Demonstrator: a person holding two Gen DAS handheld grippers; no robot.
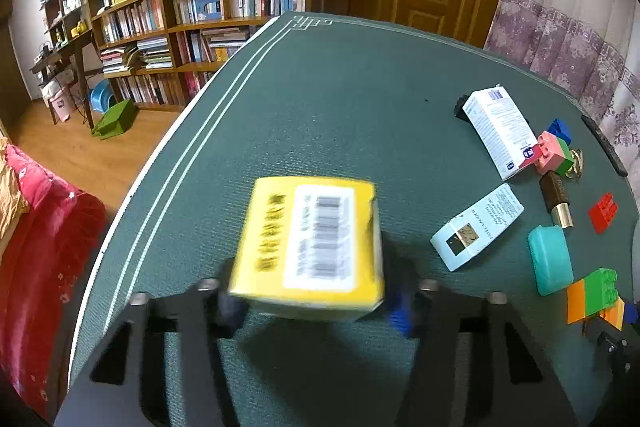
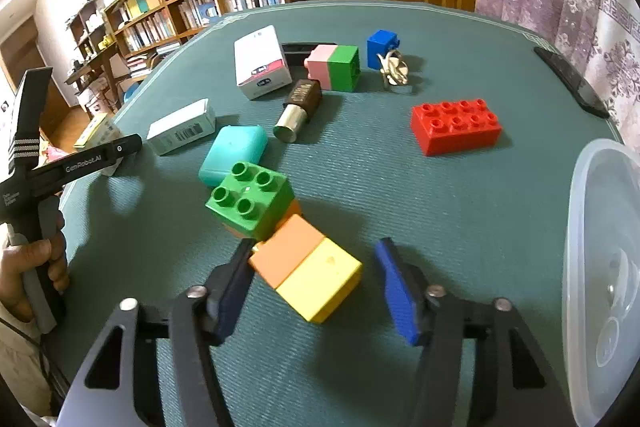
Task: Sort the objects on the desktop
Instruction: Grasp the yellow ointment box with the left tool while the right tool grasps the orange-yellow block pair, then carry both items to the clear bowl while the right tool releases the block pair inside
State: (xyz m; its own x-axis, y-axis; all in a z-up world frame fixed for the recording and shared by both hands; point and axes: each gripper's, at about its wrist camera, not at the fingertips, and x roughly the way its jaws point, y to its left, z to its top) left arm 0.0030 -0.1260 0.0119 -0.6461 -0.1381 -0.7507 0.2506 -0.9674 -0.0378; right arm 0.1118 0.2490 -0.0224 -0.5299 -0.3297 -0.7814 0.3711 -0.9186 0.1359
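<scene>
A yellow box with a barcode label (image 1: 308,243) sits between the fingers of my left gripper (image 1: 314,305), and both pads press its sides; it looks blurred. In the right wrist view, a joined stack of a green block (image 2: 250,201), an orange block (image 2: 286,251) and a yellow block (image 2: 320,279) lies on the green table mat (image 2: 440,211). My right gripper (image 2: 314,247) straddles the orange and yellow end. Its left pad (image 2: 234,279) touches the orange block, while its right pad (image 2: 396,291) stands clear of the yellow one.
Beyond lie a teal case (image 2: 234,155), a light blue carton (image 2: 182,127), a white carton (image 2: 262,63), a brown and gold tube (image 2: 298,107), a pink-green block (image 2: 334,67), a blue block (image 2: 382,47), keys (image 2: 394,69) and a red brick (image 2: 456,125). A clear plastic container (image 2: 600,267) stands right.
</scene>
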